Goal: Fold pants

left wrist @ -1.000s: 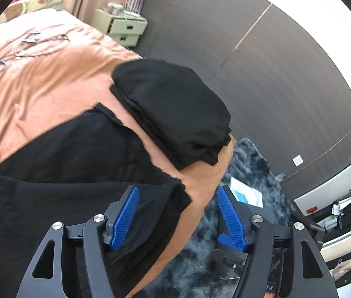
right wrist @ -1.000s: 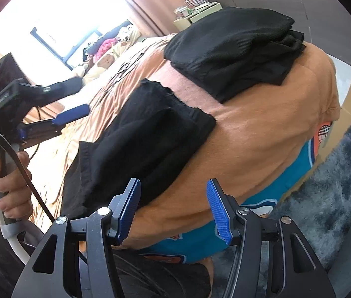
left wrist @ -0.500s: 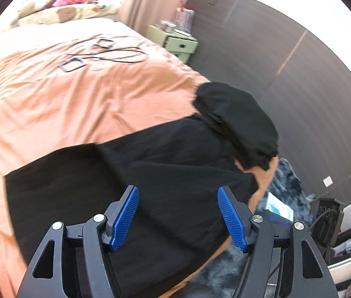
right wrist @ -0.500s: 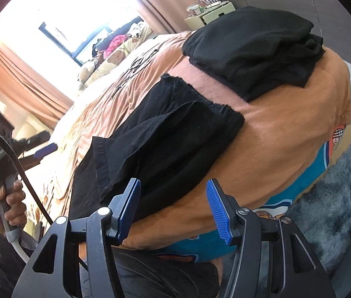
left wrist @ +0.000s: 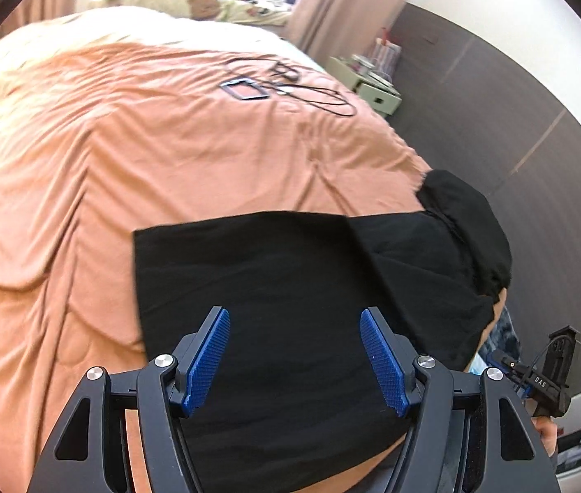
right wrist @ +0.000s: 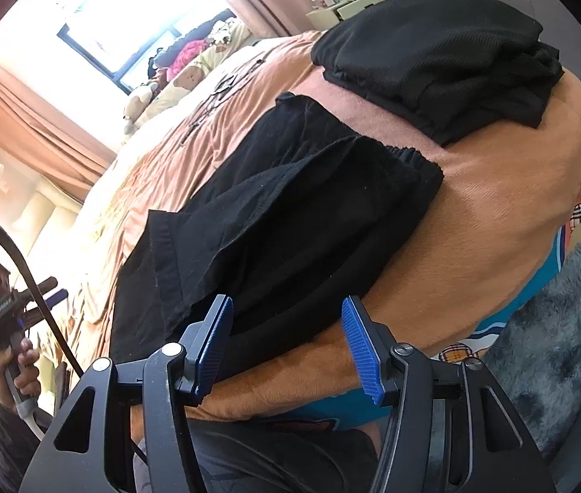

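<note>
Black pants [left wrist: 290,271] lie flat on the orange bedspread [left wrist: 126,164], one part folded over at the right end. My left gripper [left wrist: 294,353] hovers over their middle, open, with nothing between its blue pads. In the right wrist view the same pants [right wrist: 290,205] run from the elastic waistband toward the window. My right gripper [right wrist: 286,341] stands open at their near edge by the bed's front side, gripping nothing. A hand holds the left gripper [right wrist: 39,296] far off at the left of that view.
A stack of folded black clothes [right wrist: 434,53] sits on the bed corner beyond the waistband. Cables and a flat device [left wrist: 249,90] lie further up the bed. A nightstand [left wrist: 376,94] stands by the dark wall. A grey shaggy rug [right wrist: 557,328] covers the floor.
The left gripper has swept sideways along the bed, from the waistband corner to over the pants' middle. The right gripper has edged slightly closer to the pants. Both jaws kept their width.
</note>
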Tool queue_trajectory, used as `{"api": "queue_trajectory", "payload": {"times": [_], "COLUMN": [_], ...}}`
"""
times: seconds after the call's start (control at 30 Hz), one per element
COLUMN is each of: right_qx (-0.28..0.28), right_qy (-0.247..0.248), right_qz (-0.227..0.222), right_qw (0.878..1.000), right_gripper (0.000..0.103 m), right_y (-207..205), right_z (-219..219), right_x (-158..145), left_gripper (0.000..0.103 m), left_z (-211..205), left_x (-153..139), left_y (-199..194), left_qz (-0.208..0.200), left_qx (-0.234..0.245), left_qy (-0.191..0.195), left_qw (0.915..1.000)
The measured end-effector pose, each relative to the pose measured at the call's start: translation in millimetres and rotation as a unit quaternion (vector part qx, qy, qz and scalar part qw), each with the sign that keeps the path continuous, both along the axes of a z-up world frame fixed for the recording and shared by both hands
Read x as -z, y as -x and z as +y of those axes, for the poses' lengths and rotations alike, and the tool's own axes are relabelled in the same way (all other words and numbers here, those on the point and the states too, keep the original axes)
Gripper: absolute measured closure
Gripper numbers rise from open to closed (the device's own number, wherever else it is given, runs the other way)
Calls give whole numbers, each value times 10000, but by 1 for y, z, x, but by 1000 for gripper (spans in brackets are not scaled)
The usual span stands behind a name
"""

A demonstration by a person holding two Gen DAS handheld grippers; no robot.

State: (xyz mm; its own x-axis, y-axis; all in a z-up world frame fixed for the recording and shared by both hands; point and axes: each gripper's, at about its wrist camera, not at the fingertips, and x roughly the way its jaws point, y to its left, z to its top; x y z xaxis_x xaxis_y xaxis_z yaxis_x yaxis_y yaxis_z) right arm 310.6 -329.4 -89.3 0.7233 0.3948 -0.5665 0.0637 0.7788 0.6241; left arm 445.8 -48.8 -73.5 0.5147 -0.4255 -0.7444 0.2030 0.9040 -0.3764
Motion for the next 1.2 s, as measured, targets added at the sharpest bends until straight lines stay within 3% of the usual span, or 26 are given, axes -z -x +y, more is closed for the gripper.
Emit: {"api": "queue_trajectory", "payload": {"times": [0.2, 0.33, 0.7, 0.8, 1.13, 1.2], "right_qx": [119, 149, 234, 218, 196, 215], "right_qy": [64, 107, -37, -141, -128, -136], "right_qz": [288, 377, 423, 469, 550, 534], "right_qw": [9995, 9991, 9988, 9986, 9982, 9983], "right_gripper": [49, 49, 50, 49, 49, 49], "right_y": [-15, -20, -27, -27, -24, -22], "right_z": [-1, -2, -7, -8, -11, -12], "right_x": [7, 8, 16, 19, 15, 15], "left_gripper": [37, 50, 72, 72, 72, 72], "left_z": [31, 44, 66, 74, 91, 91], "left_x": [32, 56, 107, 111, 116, 124], "left_y": [-5, -12, -30, -29, -15, -15], "left_qz": [300, 538, 1112, 1189, 1263, 1341], "left_qx": [-204, -331, -541, -631, -833, -781], "left_qy": [154, 311, 646, 781, 715, 894], "left_qw": [9992, 9975, 9902, 9878, 9859, 9838]}}
